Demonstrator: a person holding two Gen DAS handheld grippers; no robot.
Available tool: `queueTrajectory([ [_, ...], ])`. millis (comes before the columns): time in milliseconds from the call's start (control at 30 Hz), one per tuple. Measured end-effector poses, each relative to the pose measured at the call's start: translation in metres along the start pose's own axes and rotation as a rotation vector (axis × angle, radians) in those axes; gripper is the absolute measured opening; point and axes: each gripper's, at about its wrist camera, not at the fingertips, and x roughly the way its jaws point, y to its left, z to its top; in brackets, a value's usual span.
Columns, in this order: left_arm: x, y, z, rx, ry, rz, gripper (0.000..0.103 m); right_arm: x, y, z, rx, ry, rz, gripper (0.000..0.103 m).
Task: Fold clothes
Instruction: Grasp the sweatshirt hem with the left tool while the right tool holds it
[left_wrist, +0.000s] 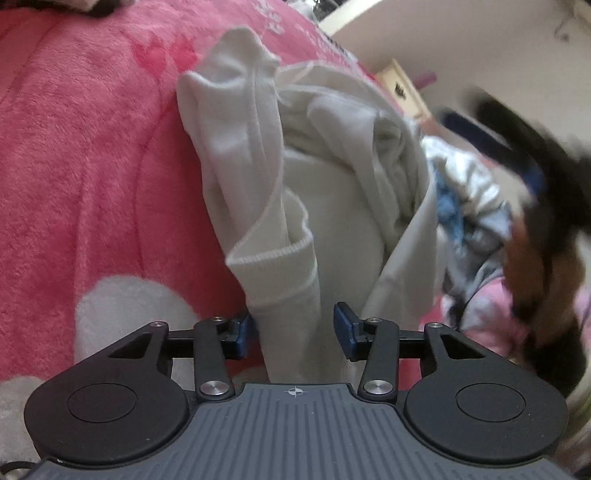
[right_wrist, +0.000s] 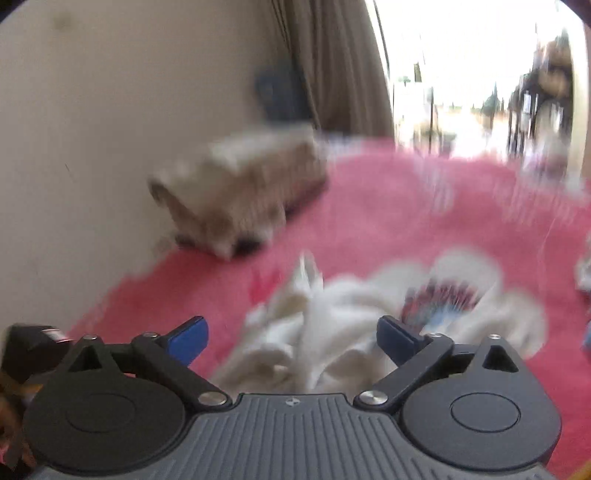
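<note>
Left gripper (left_wrist: 293, 332): jaws narrowed around a hanging fold of the white garment (left_wrist: 295, 177). The cloth runs down between the blue pads; the left pad looks to be touching the fabric, while the right pad shows a slim gap, so I can't tell whether it's a firm pinch.

In the left wrist view the garment lies bunched on the pink blanket (left_wrist: 92, 147), stretching from 6 o'clock up toward 12, with a ribbed hem near centre. A mixed pile of other clothes (left_wrist: 469, 206), blue, grey and pink, sits at 3 o'clock, just beside the garment. A dark blurred shape crosses at 2 to 4 o'clock; can't identify it.

Right gripper (right_wrist: 291, 338): jaws spread wide, nothing between the pads. The right wrist view is heavily motion-blurred. The white garment (right_wrist: 314, 332) sits crumpled beyond the fingers at 6 o'clock, with a printed patch at 4 o'clock. A beige box-like object (right_wrist: 236, 192) is at 10 o'clock against the wall (right_wrist: 92, 129), a curtain (right_wrist: 332, 66) at 12.
</note>
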Motion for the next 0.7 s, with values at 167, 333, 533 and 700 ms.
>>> queueTrajectory([
  [167,0.007,-0.004,-0.004,0.016,0.009,0.077,0.012,0.060,-0.017,-0.001,0.047,0.203,-0.094,0.068],
  [333,-0.010,-0.004,0.000,0.033,-0.076,0.127,0.003,0.008,-0.036,-0.020,0.172,0.132,-0.112,0.032],
  [533,-0.050,-0.007,0.018,0.106,-0.210,0.124,0.002,-0.102,-0.035,-0.062,0.320,0.059,-0.127,0.030],
  [700,-0.076,-0.028,0.038,0.206,-0.296,0.058,0.002,-0.160,-0.023,-0.125,0.474,0.119,-0.096,0.030],
])
